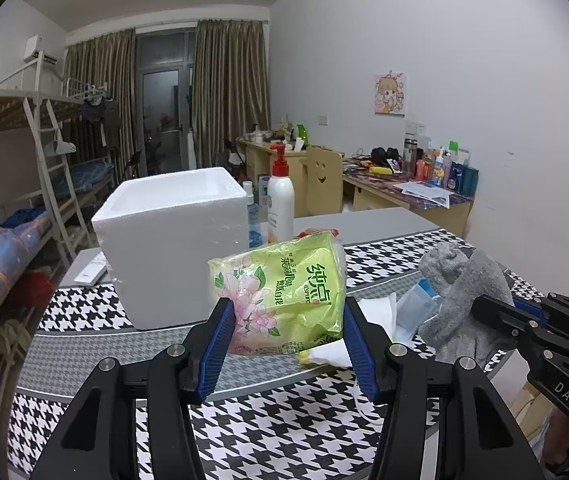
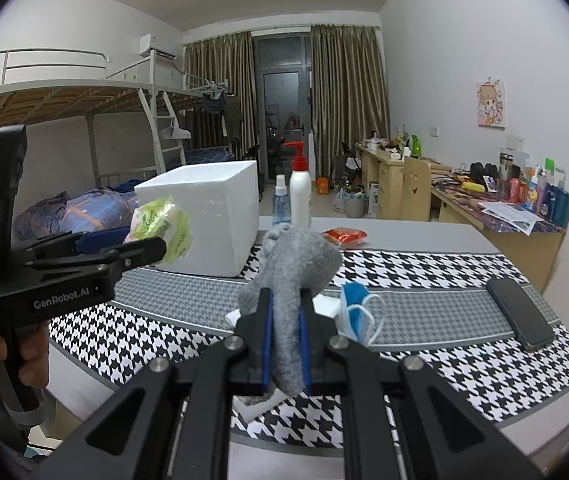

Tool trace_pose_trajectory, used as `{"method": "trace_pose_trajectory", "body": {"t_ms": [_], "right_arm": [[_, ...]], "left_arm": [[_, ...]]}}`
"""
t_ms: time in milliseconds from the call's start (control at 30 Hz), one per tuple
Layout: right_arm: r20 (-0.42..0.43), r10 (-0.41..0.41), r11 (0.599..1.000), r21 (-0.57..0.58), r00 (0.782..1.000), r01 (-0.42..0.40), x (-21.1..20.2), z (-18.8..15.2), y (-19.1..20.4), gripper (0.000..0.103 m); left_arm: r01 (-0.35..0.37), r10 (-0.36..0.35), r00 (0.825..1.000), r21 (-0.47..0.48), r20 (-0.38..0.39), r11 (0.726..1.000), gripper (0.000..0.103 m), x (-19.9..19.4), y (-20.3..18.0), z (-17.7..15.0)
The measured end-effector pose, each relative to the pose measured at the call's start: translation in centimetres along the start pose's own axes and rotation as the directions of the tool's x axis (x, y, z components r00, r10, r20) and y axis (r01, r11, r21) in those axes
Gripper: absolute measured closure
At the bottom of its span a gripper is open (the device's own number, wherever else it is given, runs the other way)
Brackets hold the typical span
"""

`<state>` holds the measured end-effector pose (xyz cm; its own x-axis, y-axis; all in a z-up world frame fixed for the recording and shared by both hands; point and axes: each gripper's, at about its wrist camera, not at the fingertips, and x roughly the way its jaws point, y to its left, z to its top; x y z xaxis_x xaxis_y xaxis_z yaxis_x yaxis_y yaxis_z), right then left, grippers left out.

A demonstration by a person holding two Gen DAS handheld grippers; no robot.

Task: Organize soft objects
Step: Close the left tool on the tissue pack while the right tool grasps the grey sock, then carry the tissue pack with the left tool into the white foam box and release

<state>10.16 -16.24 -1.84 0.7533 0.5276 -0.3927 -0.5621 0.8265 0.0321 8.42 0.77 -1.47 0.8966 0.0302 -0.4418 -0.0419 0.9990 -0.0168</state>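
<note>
Left gripper (image 1: pixel 286 344): clamped on green floral plastic tissue pack (image 1: pixel 284 296), held above houndstooth tablecloth (image 1: pixel 284 420). Right gripper (image 2: pixel 286 344): clamped on grey knitted sock (image 2: pixel 288 280), likewise raised. White open-topped foam box (image 1: pixel 172 248): just behind the pack; interior not visible. White pump bottle (image 1: pixel 281 204): beside box.

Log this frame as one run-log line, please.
left gripper: shut on green tissue pack, lifted | right gripper: shut on grey sock, lifted | foam box: on table, open top
</note>
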Motion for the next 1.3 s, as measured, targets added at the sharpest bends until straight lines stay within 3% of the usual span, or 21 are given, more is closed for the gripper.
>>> {"method": "trace_pose_trajectory", "body": {"t_ms": [1300], "right_arm": [[0.039,0.085,0.996,-0.008,0.996,-0.085,4.1,6.2,2.0,0.088]], "left_arm": [[-0.074,0.076,0.995,-0.033,0.065,0.997,0.047,1.6,3.0,4.9]]}}
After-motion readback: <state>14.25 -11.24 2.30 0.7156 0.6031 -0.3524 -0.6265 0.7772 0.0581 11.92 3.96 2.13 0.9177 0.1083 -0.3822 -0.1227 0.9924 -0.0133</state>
